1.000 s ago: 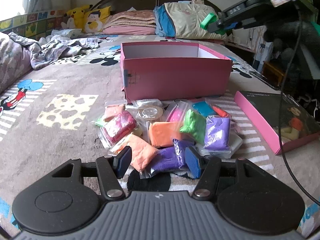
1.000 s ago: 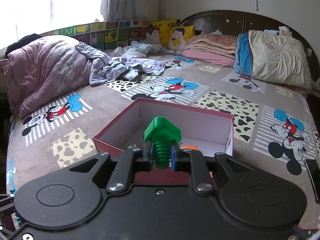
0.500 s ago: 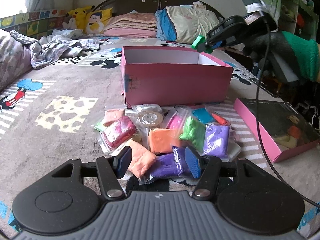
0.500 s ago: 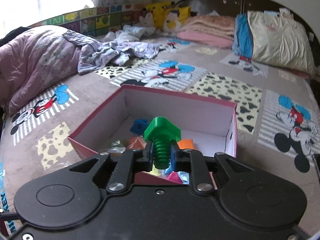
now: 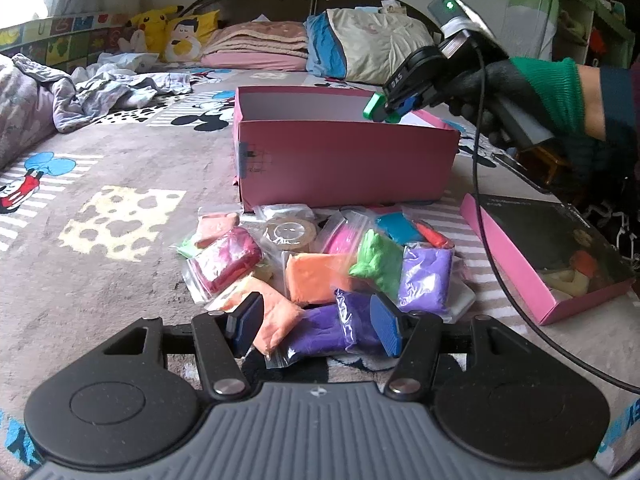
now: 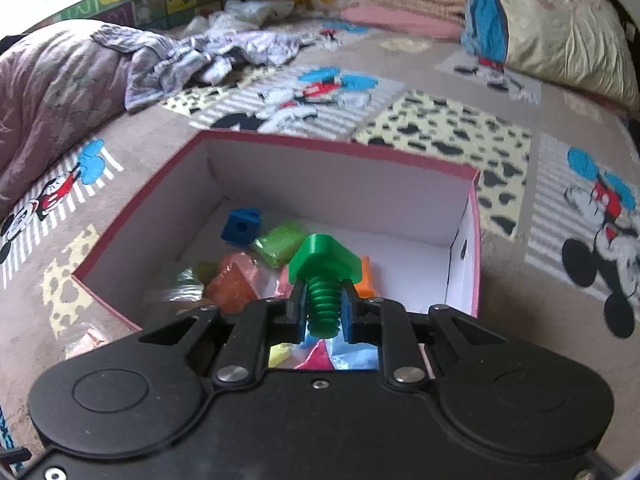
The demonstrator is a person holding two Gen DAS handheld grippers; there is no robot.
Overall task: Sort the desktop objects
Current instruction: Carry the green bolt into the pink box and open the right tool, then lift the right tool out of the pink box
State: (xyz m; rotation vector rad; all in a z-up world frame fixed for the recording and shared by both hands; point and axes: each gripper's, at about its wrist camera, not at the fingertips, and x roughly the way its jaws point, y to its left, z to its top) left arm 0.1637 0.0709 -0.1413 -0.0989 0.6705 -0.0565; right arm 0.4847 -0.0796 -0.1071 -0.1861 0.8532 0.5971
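Observation:
My right gripper (image 6: 325, 312) is shut on a green toy bolt (image 6: 323, 268) and holds it over the open pink box (image 6: 332, 148), above its right part. It shows in the left wrist view (image 5: 394, 109) at the box's far right corner. Inside the box lie a blue cube (image 6: 241, 225), a green clay bag (image 6: 280, 242) and orange pieces. My left gripper (image 5: 316, 326) is open, low over the bed, its fingers astride a purple clay bag (image 5: 328, 330) at the near edge of a pile of bagged clay (image 5: 320, 256) in front of the box (image 5: 344, 164).
A pink box lid (image 5: 548, 252) lies right of the pile with small items in it. A cable (image 5: 480, 200) hangs from the right gripper across it. Pillows, folded blankets (image 5: 256, 42) and crumpled clothes (image 5: 120, 84) lie at the bed's far end.
My right gripper has come down and forward with the green bolt, from above the box to just over its opening. My left gripper has stayed in place, open.

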